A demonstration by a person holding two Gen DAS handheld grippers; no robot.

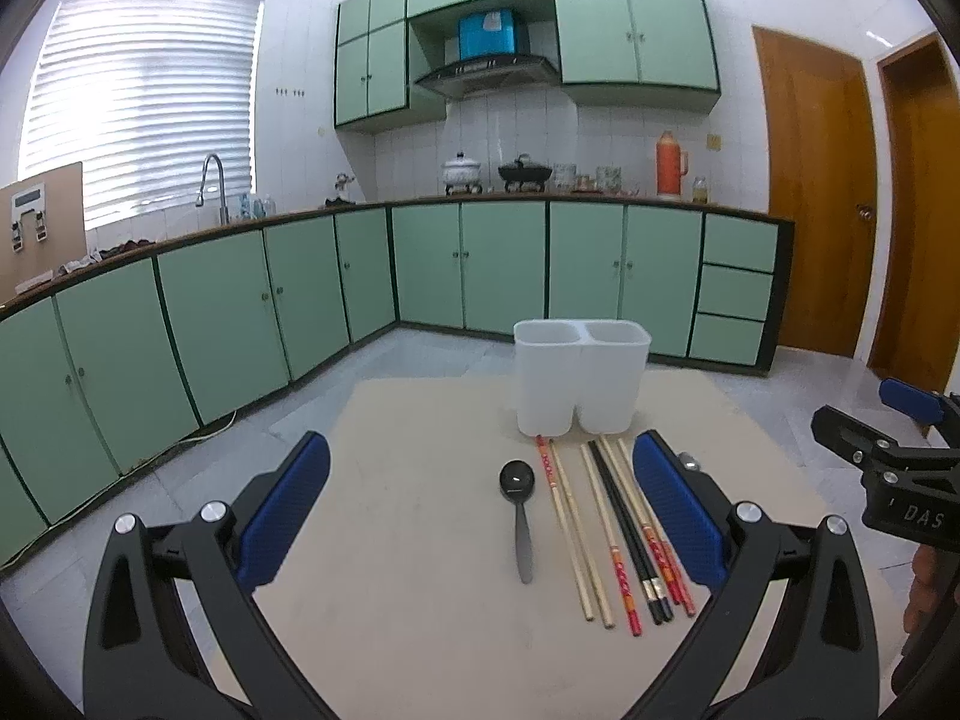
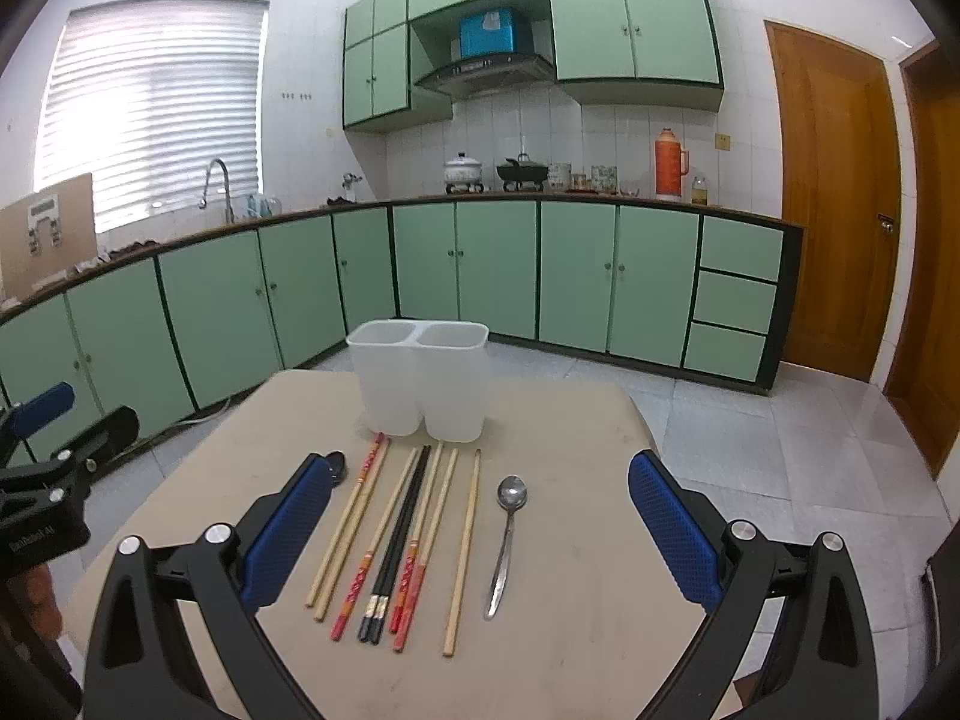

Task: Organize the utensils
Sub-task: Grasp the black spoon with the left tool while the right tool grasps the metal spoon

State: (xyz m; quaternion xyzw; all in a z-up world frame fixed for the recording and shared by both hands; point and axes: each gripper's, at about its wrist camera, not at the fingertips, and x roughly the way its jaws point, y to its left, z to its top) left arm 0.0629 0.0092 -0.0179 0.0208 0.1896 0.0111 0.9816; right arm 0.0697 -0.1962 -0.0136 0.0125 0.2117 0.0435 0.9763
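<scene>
A white two-compartment utensil holder [image 1: 581, 384] [image 2: 420, 387] stands empty at the far side of the beige table [image 1: 420, 540] [image 2: 570, 600]. In front of it lie several chopsticks [image 1: 606, 534] [image 2: 396, 540], wooden, red-patterned and black, side by side. A black spoon [image 1: 519, 510] lies left of them; only its bowl [image 2: 337, 463] shows in the right wrist view. A metal spoon [image 2: 507, 540] lies right of them. My left gripper [image 1: 480, 516] is open above the black spoon and chopsticks. My right gripper [image 2: 480, 534] is open above the chopsticks and metal spoon.
The right gripper's body [image 1: 900, 468] shows at the left view's right edge, and the left gripper's body [image 2: 42, 480] at the right view's left edge. Green kitchen cabinets [image 1: 480, 264] and tiled floor [image 2: 780, 438] surround the table.
</scene>
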